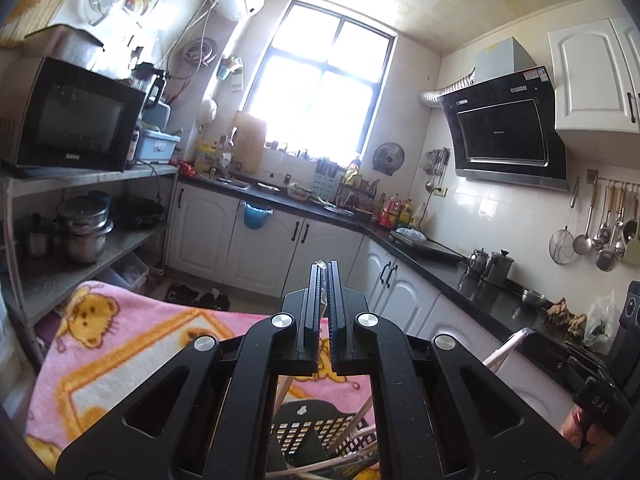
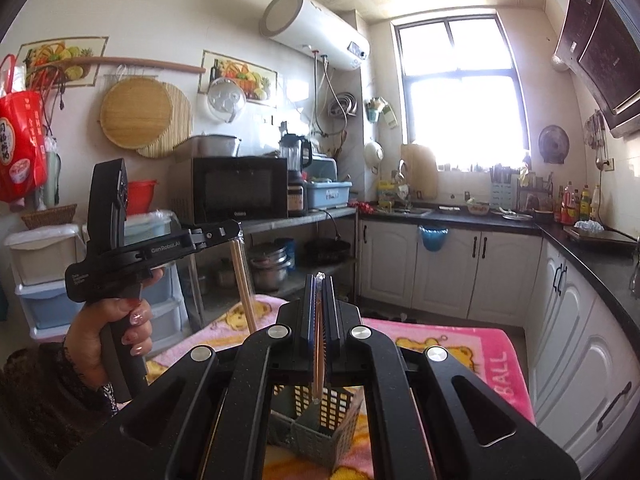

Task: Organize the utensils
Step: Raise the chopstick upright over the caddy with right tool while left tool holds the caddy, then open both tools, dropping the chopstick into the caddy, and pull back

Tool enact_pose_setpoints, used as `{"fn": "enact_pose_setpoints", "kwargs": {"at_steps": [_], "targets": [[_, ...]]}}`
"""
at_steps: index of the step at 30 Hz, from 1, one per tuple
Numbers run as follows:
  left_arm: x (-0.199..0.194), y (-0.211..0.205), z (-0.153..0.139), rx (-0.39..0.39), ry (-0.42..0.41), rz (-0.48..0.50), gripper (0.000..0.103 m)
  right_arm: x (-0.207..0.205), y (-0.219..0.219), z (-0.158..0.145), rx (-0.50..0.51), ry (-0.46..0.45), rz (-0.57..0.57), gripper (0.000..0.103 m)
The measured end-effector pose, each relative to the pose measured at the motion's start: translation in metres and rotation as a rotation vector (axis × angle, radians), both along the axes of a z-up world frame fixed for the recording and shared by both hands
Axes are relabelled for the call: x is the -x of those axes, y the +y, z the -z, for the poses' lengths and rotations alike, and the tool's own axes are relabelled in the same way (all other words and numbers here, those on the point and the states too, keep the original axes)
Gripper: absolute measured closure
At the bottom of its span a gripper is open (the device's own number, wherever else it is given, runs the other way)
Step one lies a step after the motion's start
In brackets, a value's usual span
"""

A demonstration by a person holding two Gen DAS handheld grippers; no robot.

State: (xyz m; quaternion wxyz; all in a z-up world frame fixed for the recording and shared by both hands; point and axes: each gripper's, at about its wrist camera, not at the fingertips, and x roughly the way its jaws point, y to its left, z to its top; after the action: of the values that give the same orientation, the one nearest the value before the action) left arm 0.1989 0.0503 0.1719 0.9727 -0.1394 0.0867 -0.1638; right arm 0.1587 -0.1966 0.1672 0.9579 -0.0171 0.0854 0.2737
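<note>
The left gripper (image 1: 324, 270) has its fingers (image 1: 311, 300) pinching a wrapped pair of chopsticks (image 2: 242, 280), which hang down from it toward the pink blanket (image 1: 120, 336) in the right wrist view. The right gripper (image 2: 319, 280) pinches another wrapped chopstick pair (image 2: 318, 356) upright between its fingers (image 2: 332, 304), its lower end just above the perforated utensil basket (image 2: 316, 428). That basket stands on the blanket-covered worktop (image 2: 460, 344), below both grippers, with chopsticks already leaning inside it.
</note>
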Motion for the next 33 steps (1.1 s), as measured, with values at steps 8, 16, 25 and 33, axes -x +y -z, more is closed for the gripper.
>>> {"fn": "enact_pose_setpoints", "kwargs": {"at_steps": [8, 16, 25, 33], "targets": [[-0.005, -0.001, 0.026, 0.019, 0.013, 0.011, 0.102, -0.009, 0.008, 0.023, 0.006, 0.054, 0.006, 0.1], [-0.01, -0.001, 0.045, 0.033, 0.041, 0.018, 0.102, -0.014, 0.011, 0.037, -0.001, 0.093, 0.014, 0.1], [-0.014, -0.003, 0.061, 0.046, 0.078, 0.031, 0.102, -0.018, 0.012, 0.049, -0.014, 0.125, 0.017, 0.1], [-0.01, -0.003, 0.072, 0.057, 0.106, 0.038, 0.102, -0.02, 0.012, 0.057, -0.025, 0.158, 0.018, 0.099]]}}
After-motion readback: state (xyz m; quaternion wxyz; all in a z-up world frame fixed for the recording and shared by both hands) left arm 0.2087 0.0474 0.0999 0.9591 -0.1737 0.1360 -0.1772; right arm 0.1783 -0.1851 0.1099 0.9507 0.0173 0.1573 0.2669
